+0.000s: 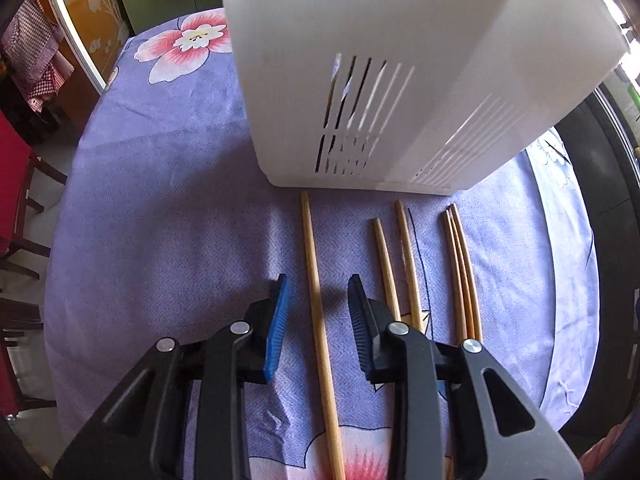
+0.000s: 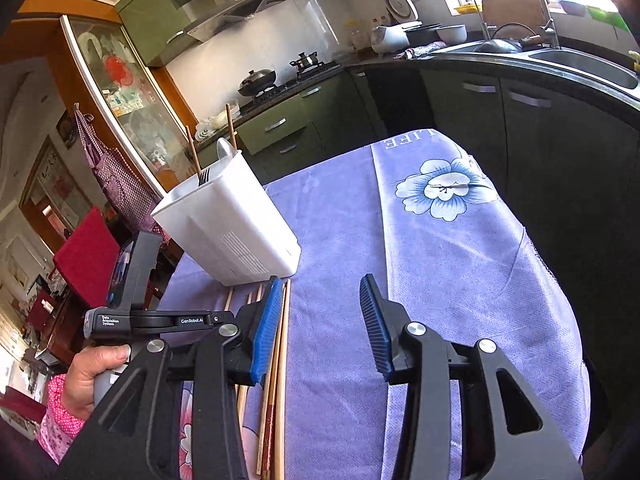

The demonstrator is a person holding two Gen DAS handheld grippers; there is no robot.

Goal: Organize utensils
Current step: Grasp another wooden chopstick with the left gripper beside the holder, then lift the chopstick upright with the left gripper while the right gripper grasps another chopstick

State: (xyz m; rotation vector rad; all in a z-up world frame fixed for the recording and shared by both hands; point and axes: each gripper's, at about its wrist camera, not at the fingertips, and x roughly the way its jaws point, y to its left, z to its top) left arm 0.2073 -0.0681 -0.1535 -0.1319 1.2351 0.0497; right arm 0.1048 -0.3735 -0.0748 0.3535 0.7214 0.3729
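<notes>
Left fingers [image 1: 294,328] astride chopstick [image 1: 318,300]

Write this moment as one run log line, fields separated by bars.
left tool: open, astride one chopstick | right tool: open, empty | holder: upright on cloth | loose chopsticks: lying before holder

The left wrist view looks steeply down from close above the worktop [image 1: 160,208], facing the white utensil holder [image 1: 400,80] just ahead of its fingers [image 1: 276,328]. The right wrist view sits farther from the holder [image 2: 232,232], looking shallowly across the cloth toward the kitchen. Both share the holder and the chopsticks [image 1: 320,300] before it.
</notes>
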